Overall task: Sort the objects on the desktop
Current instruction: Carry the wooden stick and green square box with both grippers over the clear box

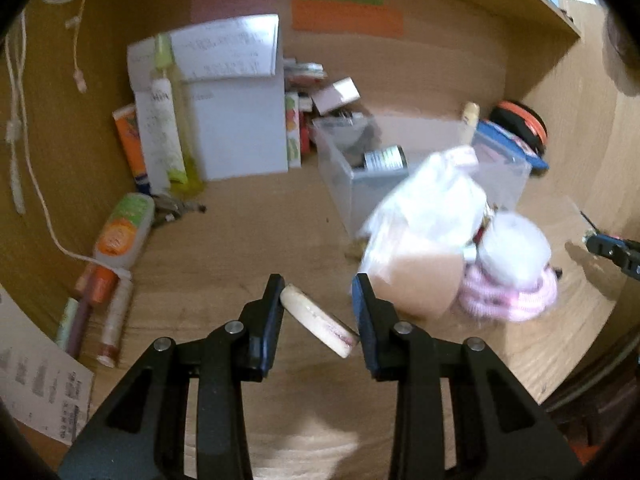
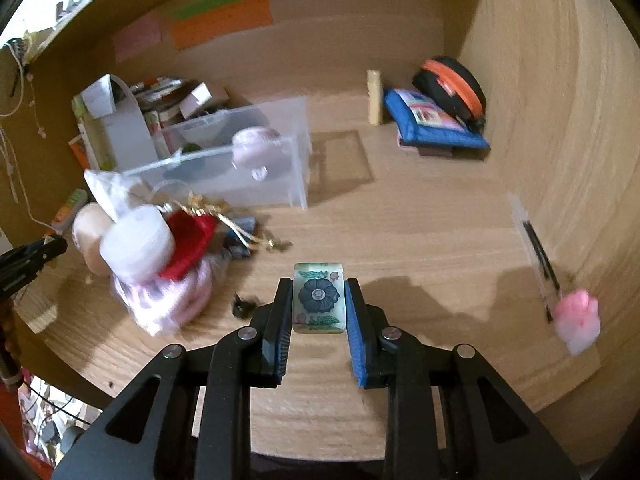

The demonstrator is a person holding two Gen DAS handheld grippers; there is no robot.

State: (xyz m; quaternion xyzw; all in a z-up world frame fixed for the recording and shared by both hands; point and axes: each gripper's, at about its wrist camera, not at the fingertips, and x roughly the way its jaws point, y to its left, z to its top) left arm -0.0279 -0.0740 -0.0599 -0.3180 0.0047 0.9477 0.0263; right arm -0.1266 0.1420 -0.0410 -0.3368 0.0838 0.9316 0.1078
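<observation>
My left gripper (image 1: 319,286) is shut on a flat cream round disc (image 1: 318,320) that sits tilted between its blue pads, lifted off the wooden desk (image 1: 240,240). My right gripper (image 2: 319,290) is shut on a pale green mahjong-style tile (image 2: 319,298) with a dark flower on its face. A clear plastic bin (image 1: 420,168) stands on the desk beyond, seen in the right wrist view as the same bin (image 2: 256,160) with a dark can and a pink round thing inside. The tip of the right gripper (image 1: 612,248) shows at the left wrist view's right edge.
A pile of a white bag (image 1: 432,208), white jar (image 2: 138,242), red pouch (image 2: 188,240) and pink knit item (image 2: 168,300) lies before the bin. Tubes and white boxes (image 1: 232,120) crowd the back left. A blue pouch (image 2: 432,120) and orange-black case (image 2: 452,84) sit back right. A pink fluffy charm (image 2: 578,320) lies right.
</observation>
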